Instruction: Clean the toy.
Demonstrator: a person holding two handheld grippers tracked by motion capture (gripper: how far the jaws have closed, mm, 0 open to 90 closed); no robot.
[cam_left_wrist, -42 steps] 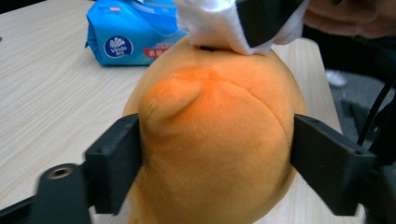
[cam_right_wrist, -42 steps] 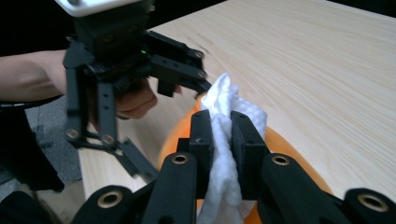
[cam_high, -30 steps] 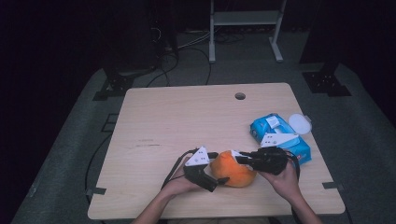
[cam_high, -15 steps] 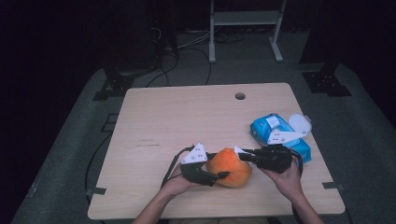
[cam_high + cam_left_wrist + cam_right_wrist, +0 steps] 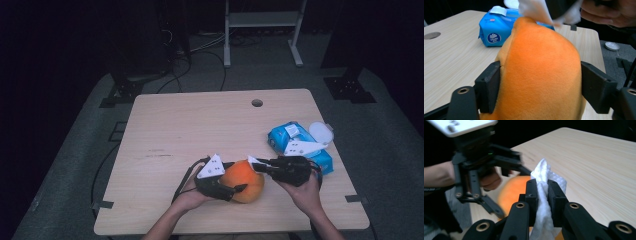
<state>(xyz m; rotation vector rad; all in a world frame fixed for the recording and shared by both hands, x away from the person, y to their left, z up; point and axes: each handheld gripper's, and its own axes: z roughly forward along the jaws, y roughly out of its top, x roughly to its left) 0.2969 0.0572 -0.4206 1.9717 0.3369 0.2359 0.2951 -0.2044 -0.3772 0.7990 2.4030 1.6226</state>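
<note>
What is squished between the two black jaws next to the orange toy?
A white wipe, pinched in the right gripper, in the right gripper view; the orange plush sits behind.

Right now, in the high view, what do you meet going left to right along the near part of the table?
Left gripper → orange plush toy → right gripper holding a white wipe → blue wipes pack.

I am sitting at a pale wooden counter [image 5: 200, 125] with a round cable hole [image 5: 257, 103] near its far edge. Grey carpet [image 5: 75, 165] is spreading around it, and black cables [image 5: 200, 65] are trailing over it. A white metal frame [image 5: 262, 30] is standing beyond in a room that is lying in darkness.
</note>
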